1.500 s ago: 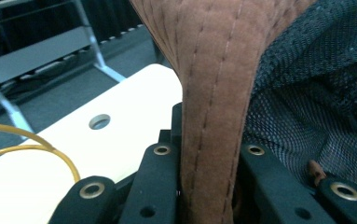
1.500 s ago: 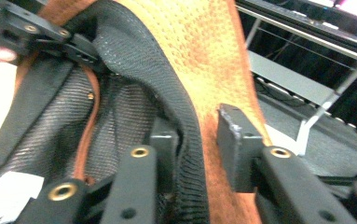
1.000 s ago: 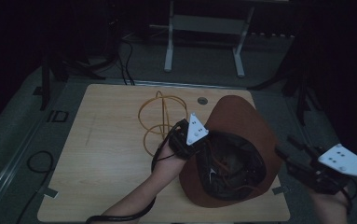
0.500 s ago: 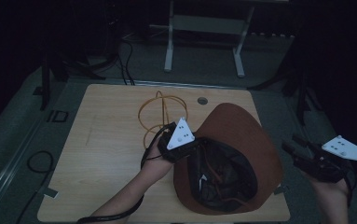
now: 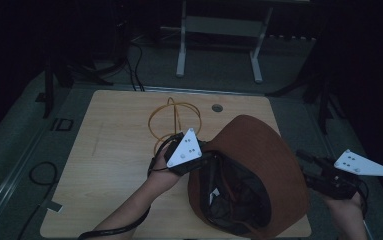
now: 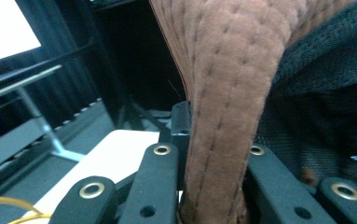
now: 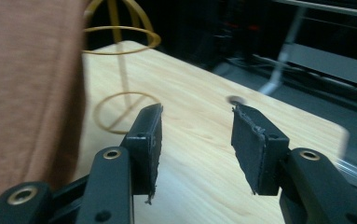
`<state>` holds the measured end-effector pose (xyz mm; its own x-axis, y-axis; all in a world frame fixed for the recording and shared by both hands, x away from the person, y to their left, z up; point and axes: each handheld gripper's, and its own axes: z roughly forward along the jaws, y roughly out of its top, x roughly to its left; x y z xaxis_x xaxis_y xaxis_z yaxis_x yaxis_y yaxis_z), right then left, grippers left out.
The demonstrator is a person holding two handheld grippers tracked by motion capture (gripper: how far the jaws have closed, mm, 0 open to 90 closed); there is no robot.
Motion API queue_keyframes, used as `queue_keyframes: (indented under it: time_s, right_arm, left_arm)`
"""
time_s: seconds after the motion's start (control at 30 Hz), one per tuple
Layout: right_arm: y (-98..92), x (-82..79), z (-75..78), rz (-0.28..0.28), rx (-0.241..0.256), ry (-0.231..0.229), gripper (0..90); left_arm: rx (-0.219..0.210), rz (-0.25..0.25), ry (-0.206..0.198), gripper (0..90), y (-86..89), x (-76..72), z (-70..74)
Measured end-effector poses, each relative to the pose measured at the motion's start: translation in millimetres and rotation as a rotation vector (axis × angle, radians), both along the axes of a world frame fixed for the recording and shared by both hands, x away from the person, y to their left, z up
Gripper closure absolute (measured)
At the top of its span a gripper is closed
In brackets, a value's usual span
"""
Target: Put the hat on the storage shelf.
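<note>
A brown wide-brimmed hat (image 5: 259,150) is held tilted above the table's near right part, its dark mesh lining (image 5: 234,195) facing me. My left gripper (image 5: 206,157) is shut on the hat's brim at its left edge. In the left gripper view the stitched brown brim (image 6: 223,93) runs up between the jaws of the left gripper (image 6: 211,154). Off the table's right edge, my right gripper (image 5: 303,159) is open with nothing in it. In the right gripper view, the right gripper (image 7: 197,135) is beside the hat (image 7: 27,79) but apart from it.
A yellow wire stand (image 5: 171,120) rises from the wooden table (image 5: 114,150) just behind the left gripper; its rings (image 7: 120,37) appear in the right gripper view. A round cable hole (image 5: 217,107) sits near the far edge. A metal frame (image 5: 219,30) stands on the floor beyond.
The left gripper has carried the hat to the left and nearer to me, and the hat now shows more of its lining. The right gripper has shifted only slightly, still open.
</note>
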<state>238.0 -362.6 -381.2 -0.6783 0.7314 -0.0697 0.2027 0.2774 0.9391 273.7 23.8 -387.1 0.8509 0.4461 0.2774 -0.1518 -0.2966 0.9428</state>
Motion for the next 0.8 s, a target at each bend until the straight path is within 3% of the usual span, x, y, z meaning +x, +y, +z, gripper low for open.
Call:
queue_keyframes:
  time_s: [0.03, 0.07, 0.1, 0.13, 0.17, 0.27, 0.3, 0.33, 0.43, 0.47, 0.57, 0.7, 0.8]
  right_arm:
    - [0.0, 0.0, 0.0, 0.0, 0.0, 0.0, 52.6]
    - [0.4, -1.1, -1.2, 0.03, 0.011, 0.003, 52.6]
    - [0.6, -2.7, -2.8, 0.095, 0.045, 0.007, 52.5]
    - [0.6, -2.7, -2.8, 0.095, 0.045, 0.007, 52.5]
    - [1.4, -4.2, -3.7, 0.154, 0.071, 0.011, 52.4]
    - [4.5, -5.7, -4.9, 0.227, 0.093, 0.021, 52.2]
    - [4.5, -5.7, -4.9, 0.227, 0.093, 0.021, 52.2]
    - [7.8, -5.1, -6.9, 0.273, 0.117, 0.035, 51.3]
    - [12.9, -4.2, -9.9, 0.32, 0.132, 0.049, 49.4]
    - [19.5, -2.5, -13.6, 0.365, 0.147, 0.072, 47.0]
    - [26.2, -0.7, -16.6, 0.396, 0.15, 0.085, 45.5]
    - [38.4, 4.8, -21.0, 0.435, 0.17, 0.108, 44.2]
    - [42.6, 5.6, -21.7, 0.449, 0.169, 0.109, 44.1]
  left_arm:
    - [0.0, 0.0, 0.0, 83.7, 0.0, 0.0, 0.0]
    - [-0.003, 0.004, 0.001, 83.7, 0.7, 0.4, 0.4]
    - [0.0, 0.013, -0.001, 83.7, 1.4, 0.8, 0.7]
    - [0.015, 0.022, 0.0, 83.7, 1.7, 1.3, 1.3]
    - [0.019, 0.032, -0.003, 83.7, 1.9, 1.4, 1.2]
    - [0.029, 0.068, -0.004, 83.7, 1.9, 1.7, 1.1]
    - [0.026, 0.073, -0.002, 83.7, 2.0, 1.8, 0.9]
    - [0.024, 0.08, -0.003, 83.7, 2.2, 1.9, 0.8]
    - [0.004, 0.081, -0.003, 83.7, 3.6, 2.2, 0.5]
    - [0.003, 0.085, 0.0, 83.7, 3.5, 2.1, 0.5]
    - [0.003, 0.1, -0.007, 83.6, 3.2, 1.8, 0.5]
    - [-0.032, 0.094, -0.011, 83.7, 5.1, 0.7, 1.1]
    - [-0.024, 0.102, -0.02, 83.6, 4.2, -1.1, 1.4]
